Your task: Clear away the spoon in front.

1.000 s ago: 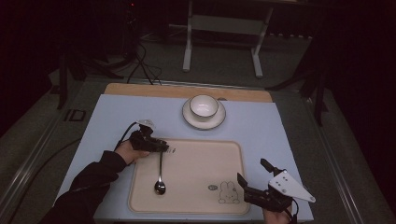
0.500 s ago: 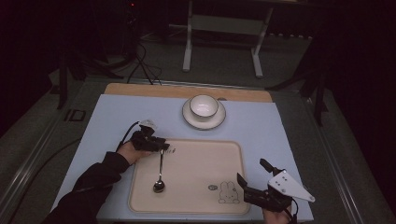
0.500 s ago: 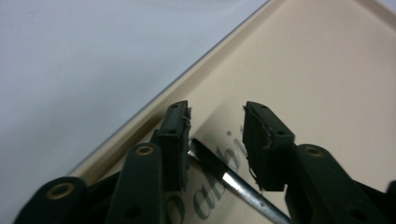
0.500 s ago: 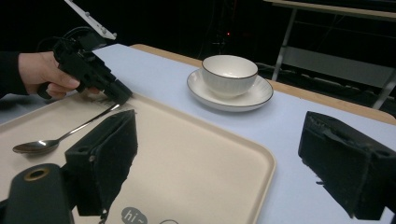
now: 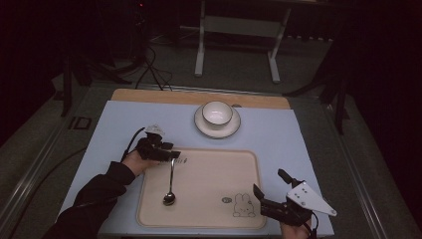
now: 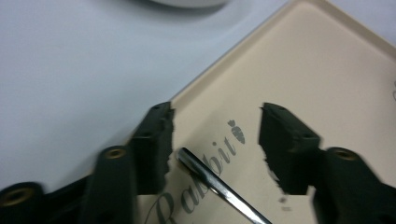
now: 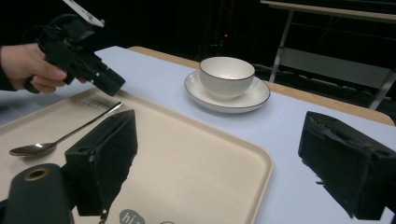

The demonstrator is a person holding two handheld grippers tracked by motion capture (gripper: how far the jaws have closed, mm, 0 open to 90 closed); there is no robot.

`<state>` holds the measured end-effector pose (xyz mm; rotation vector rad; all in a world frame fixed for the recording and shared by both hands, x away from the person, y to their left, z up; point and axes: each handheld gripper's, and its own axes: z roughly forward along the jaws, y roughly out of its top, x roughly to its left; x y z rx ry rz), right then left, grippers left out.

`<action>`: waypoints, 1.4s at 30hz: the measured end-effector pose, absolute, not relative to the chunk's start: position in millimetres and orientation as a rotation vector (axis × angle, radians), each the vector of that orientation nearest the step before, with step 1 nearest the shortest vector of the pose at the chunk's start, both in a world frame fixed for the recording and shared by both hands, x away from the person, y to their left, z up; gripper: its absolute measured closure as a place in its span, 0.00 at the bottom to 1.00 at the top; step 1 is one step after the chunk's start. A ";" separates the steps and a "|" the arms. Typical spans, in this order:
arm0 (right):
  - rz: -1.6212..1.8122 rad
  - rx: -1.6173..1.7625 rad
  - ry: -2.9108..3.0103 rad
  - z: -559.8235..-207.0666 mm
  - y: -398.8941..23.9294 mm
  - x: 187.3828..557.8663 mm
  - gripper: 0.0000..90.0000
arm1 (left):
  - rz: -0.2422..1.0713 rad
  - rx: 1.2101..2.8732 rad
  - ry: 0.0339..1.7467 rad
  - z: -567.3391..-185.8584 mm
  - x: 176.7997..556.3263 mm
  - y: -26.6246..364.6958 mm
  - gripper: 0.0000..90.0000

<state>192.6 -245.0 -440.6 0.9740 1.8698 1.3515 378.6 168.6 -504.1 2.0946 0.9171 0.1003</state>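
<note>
Steel spoon [image 5: 170, 185] freed on the tray [image 5: 214, 219].
My left tongs [image 6: 215, 140] have just been opening, handle loose between them; my right tongs [image 7: 219, 163] hang wide, empty.

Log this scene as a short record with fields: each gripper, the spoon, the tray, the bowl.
left gripper: jaws have just been opening, apart around the spoon handle tip, pads not pressing it
right gripper: open, nothing between its jaws, at the tray's near right corner
spoon: lying flat on the tray, bowl end toward the person
tray: beige, rabbit print, on the pale blue table cover
bowl: white, upright on a saucer beyond the tray
</note>
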 end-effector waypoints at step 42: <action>1.345 0.968 1.876 -440.8 -242.0 193.4 0.13 | 0.133 1.870 0.730 -444.8 296.1 201.2 0.01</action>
